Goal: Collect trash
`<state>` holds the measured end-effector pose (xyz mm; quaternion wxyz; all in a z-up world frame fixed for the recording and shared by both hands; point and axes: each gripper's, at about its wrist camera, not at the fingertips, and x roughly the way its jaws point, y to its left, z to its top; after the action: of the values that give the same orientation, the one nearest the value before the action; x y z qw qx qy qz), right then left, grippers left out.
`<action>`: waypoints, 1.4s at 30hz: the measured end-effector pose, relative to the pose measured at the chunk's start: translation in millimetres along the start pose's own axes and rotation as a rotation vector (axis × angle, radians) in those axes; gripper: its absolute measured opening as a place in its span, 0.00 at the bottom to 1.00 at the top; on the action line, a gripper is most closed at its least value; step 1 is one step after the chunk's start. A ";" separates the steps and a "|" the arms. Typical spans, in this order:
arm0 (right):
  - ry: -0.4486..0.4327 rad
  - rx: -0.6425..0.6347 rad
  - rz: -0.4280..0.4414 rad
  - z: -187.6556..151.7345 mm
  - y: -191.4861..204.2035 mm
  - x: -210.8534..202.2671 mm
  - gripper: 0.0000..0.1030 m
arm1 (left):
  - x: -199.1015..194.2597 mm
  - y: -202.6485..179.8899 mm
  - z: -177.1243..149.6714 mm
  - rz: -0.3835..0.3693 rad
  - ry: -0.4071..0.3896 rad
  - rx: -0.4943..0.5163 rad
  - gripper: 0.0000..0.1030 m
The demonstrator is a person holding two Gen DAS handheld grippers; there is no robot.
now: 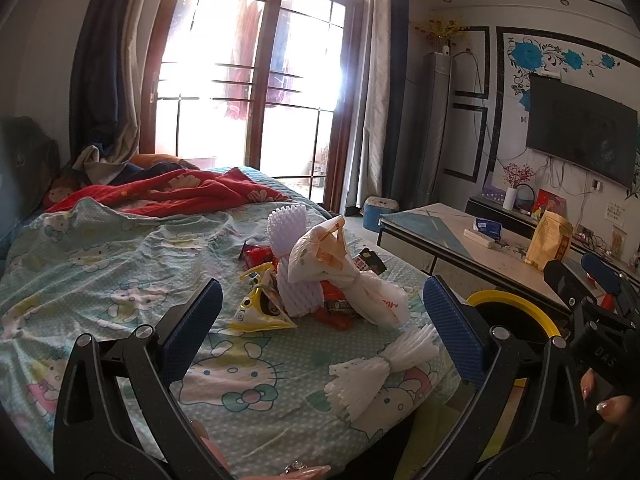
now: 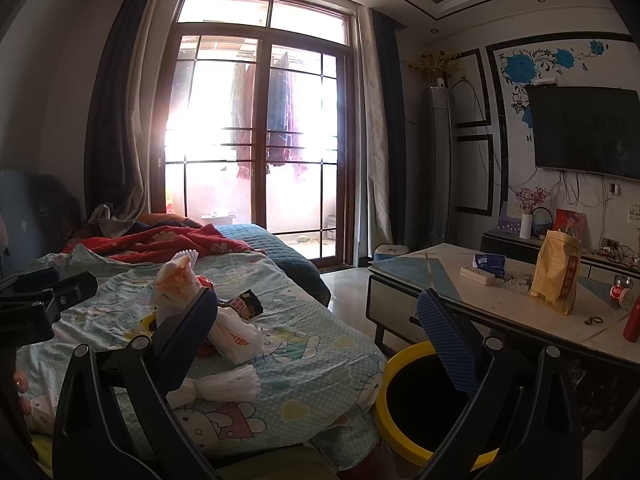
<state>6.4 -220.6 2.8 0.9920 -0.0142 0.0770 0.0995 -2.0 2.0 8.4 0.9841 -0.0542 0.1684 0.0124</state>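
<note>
A pile of trash lies on the bed: a white plastic bag (image 1: 344,276), a white foam net sleeve (image 1: 294,264), a yellow snack wrapper (image 1: 260,312), red wrappers (image 1: 260,256) and a black packet (image 1: 370,262). A twisted white foam net (image 1: 380,376) lies nearer, by the bed's edge; it also shows in the right wrist view (image 2: 220,384). My left gripper (image 1: 324,332) is open and empty above the bed, short of the pile. My right gripper (image 2: 316,336) is open and empty over the bed's corner. A yellow-rimmed black bin (image 2: 424,400) stands on the floor beside the bed.
The bed has a Hello Kitty sheet (image 1: 100,264) and a red quilt (image 1: 172,194) at the back. A coffee table (image 2: 520,304) to the right carries a yellow paper bag (image 2: 556,280), a red bottle (image 2: 632,322) and small items. A TV (image 2: 588,132) hangs on the wall.
</note>
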 end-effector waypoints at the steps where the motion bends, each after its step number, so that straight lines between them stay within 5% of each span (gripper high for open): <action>1: 0.001 0.000 0.000 0.1 -0.1 -0.1 0.94 | -0.1 0.1 0.0 0.000 0.000 0.000 0.90; 15: 0.023 -0.007 0.019 -1.1 -0.7 6.9 0.94 | 3.3 3.6 -1.3 0.008 0.004 -0.019 0.90; 32: 0.118 -0.027 0.178 2.1 47.6 37.7 0.94 | 11.8 55.0 23.9 0.041 -0.021 -0.069 0.90; 42: 0.307 0.024 0.194 -14.6 58.6 91.8 0.94 | 57.3 57.3 38.6 -0.094 0.084 -0.053 0.90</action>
<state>81.4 -145.9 -26.6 0.9544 -0.0101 0.2296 0.1906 62.3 63.6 19.6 0.9739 -0.0886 0.2064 -0.0316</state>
